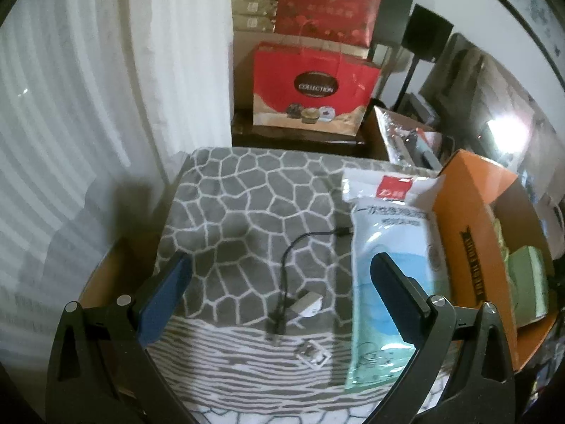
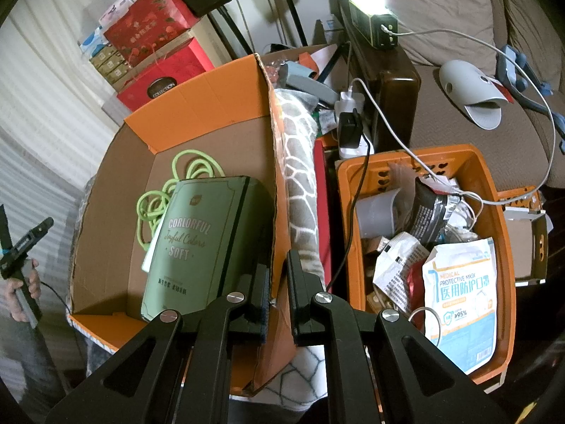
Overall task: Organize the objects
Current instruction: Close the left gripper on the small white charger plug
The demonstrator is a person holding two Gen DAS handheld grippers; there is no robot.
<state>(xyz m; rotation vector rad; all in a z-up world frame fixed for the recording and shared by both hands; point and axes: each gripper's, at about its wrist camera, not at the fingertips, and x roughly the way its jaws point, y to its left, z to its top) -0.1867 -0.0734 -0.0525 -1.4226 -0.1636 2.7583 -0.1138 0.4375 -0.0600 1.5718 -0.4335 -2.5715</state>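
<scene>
Beside the blanket's (image 1: pixel 247 212) right edge lies the soft, light wipes pack (image 1: pixel 385 247), best pinched mid-body, my left gripper (image 1: pixel 280 265) wide open and empty, right gripper (image 2: pixel 277 282) seemingly clamping the box wall (image 2: pixel 279 212).

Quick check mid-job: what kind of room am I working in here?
Most likely a lived-in home living room, cluttered: a brown fabric sofa, stacked red paper gift bags, white curtains, and an orange plastic basket full of household odds and ends.
</scene>
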